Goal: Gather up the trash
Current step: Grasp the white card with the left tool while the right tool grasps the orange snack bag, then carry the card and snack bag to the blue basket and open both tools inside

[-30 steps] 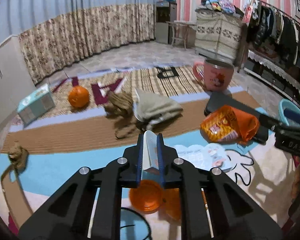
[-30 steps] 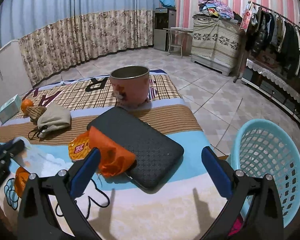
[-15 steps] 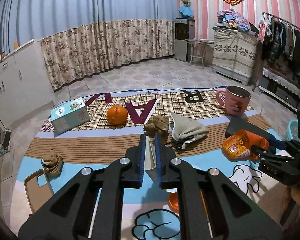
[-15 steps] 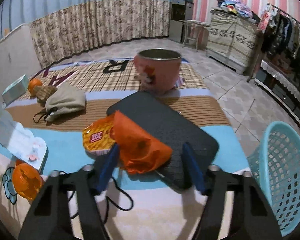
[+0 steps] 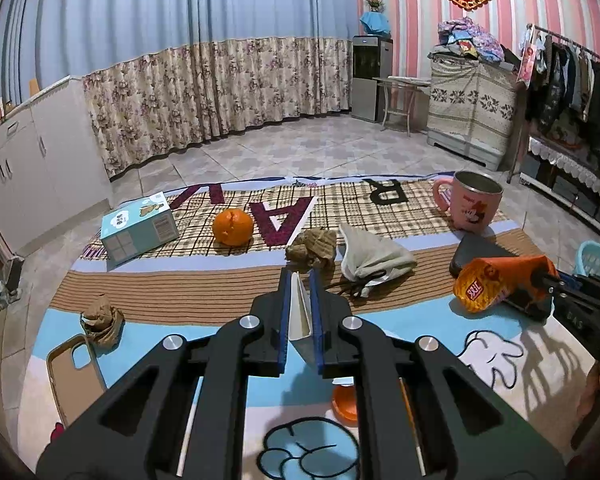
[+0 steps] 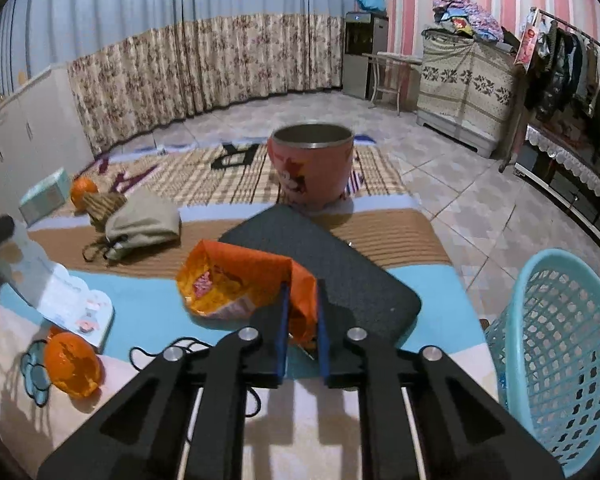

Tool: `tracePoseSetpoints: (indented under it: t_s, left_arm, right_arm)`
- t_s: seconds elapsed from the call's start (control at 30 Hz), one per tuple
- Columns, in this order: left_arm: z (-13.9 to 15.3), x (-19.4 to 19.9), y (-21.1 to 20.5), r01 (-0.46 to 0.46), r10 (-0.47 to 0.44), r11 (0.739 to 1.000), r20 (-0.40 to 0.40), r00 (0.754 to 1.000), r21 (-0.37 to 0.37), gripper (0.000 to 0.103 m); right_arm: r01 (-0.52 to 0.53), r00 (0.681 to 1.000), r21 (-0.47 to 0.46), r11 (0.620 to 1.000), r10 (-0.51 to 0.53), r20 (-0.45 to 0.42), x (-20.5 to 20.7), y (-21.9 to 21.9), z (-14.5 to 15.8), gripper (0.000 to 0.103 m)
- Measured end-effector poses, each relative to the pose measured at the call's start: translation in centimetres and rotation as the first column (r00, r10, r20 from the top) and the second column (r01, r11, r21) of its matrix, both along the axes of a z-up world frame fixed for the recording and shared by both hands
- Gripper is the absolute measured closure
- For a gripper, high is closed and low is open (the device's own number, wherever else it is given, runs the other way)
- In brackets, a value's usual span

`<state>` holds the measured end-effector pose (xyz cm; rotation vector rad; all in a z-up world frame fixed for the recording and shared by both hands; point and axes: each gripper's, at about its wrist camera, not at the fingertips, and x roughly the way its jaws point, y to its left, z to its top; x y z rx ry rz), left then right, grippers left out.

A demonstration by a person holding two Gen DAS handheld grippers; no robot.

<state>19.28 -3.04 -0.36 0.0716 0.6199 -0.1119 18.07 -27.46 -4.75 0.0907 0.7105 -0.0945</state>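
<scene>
Carrying both catches to the basket: right claw clamped on the wrapper, left claw on the paper (release only above the rim)

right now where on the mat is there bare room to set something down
Bare: the brown striped band between the crumpled paper and the drawstring pouch; also the plaid patch between the orange and pink mug. Crowded: around the black pad, snack bag and basket.

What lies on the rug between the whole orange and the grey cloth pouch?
In the left wrist view, a brown crumpled wad lies between the orange and the pouch, close against the pouch's side.
</scene>
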Motion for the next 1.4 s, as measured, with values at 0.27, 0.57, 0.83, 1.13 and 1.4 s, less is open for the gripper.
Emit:
tracePoseSetpoints:
  t_s: [0.27, 0.57, 0.83, 1.13, 1.4]
  left_arm:
    - [3.6, -1.2, -2.5, 0.031, -0.032, 1.0, 0.1, 0.994, 0.003, 0.095]
    - [8.3, -3.7, -8.4, 0.137, -0.133, 0.991, 0.194, 0.972, -0.006, 0.095]
    - [9.2, -5.7, -16.6, 0.26, -0.249, 0.965, 0.21, 0.945, -0.028, 0.095]
    - [8.0, -8.4, -26.9, 0.408, -0.394, 0.913, 0.201, 0.897, -0.032, 0.095]
    - [5.6, -8.9, -32.9, 0.484, -0.469, 0.873, 0.181, 0.865, -0.053, 0.095]
  right_arm:
    - [0.015, 0.994, -0.038, 0.999, -0.011, 0.108, -3.2, -1.6, 3.9, 0.091]
    - [0.12, 0.981, -0.041, 0.992, -0.112, 0.158, -8.7, -8.5, 6.6, 0.091]
    - [0.253, 0.958, -0.044, 0.966, -0.244, 0.152, -13.8, -16.9, 7.3, 0.091]
    - [0.358, 0.929, -0.032, 0.933, -0.352, 0.112, -16.5, -23.9, 6.0, 0.091]
    - [0.384, 0.922, -0.012, 0.923, -0.383, 0.052, -16.8, -25.8, 3.6, 0.091]
